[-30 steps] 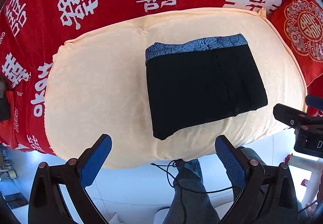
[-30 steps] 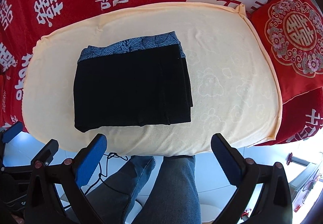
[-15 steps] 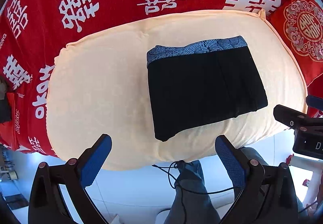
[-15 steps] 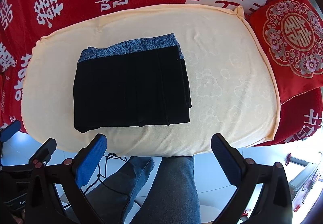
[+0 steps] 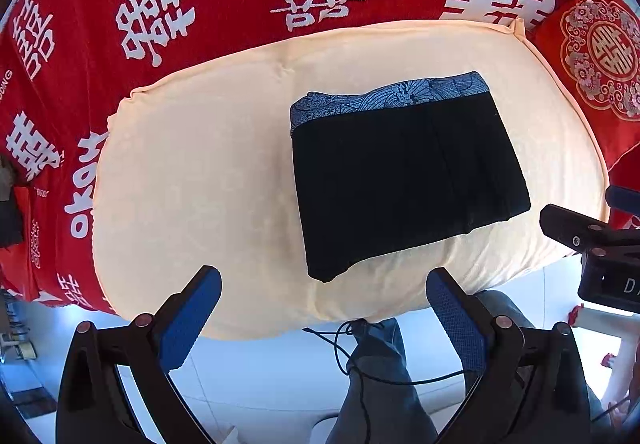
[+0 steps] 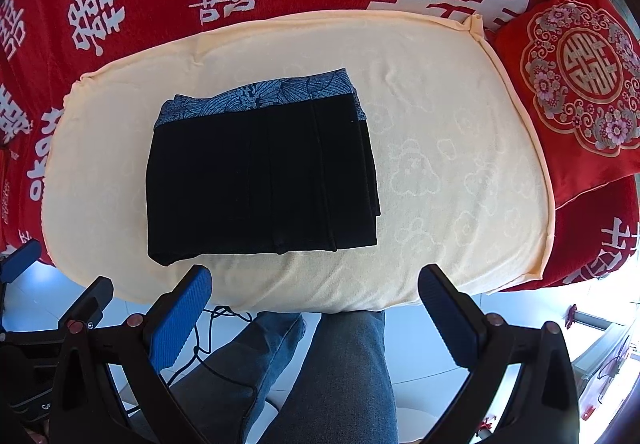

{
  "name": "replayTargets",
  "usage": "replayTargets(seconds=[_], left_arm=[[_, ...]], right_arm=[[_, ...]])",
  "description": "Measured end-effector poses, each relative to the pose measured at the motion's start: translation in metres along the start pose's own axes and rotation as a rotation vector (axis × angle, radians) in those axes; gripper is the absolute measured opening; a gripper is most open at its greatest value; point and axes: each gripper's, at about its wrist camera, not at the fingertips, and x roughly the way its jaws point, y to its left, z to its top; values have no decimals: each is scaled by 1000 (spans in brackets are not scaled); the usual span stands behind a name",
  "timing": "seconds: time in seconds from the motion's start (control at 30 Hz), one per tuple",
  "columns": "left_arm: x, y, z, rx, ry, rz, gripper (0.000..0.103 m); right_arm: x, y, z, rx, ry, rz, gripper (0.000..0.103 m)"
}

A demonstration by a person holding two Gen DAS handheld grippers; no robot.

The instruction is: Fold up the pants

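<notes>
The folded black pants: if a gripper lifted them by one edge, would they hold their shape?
Probably not. The folded black pants show stacked loose layers at their right edge, so they would likely droop and unfold. Pushed, they may bunch on the soft cream towel.

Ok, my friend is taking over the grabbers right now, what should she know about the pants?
Left hand-held gripper: open, holding nothing, hanging off the near edge of the cushion.
Right hand-held gripper: open, holding nothing, also off the near edge.
The black pants with a blue patterned waistband lie folded in a neat rectangle on the pale yellow cushion, waistband on the far side, nothing touching them.
Done: the folding looks finished.
Left: probably nothing, maybe just straighten the layered right-hand edge, where the layers don't quite line up.
</notes>
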Motion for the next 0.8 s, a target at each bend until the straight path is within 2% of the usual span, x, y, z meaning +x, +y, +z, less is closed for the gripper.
replayTargets(seconds=[0.8], left_arm=[[1,-3,4,43,-8,11,103]], right_arm=[[2,1,0,-6,3,0,103]])
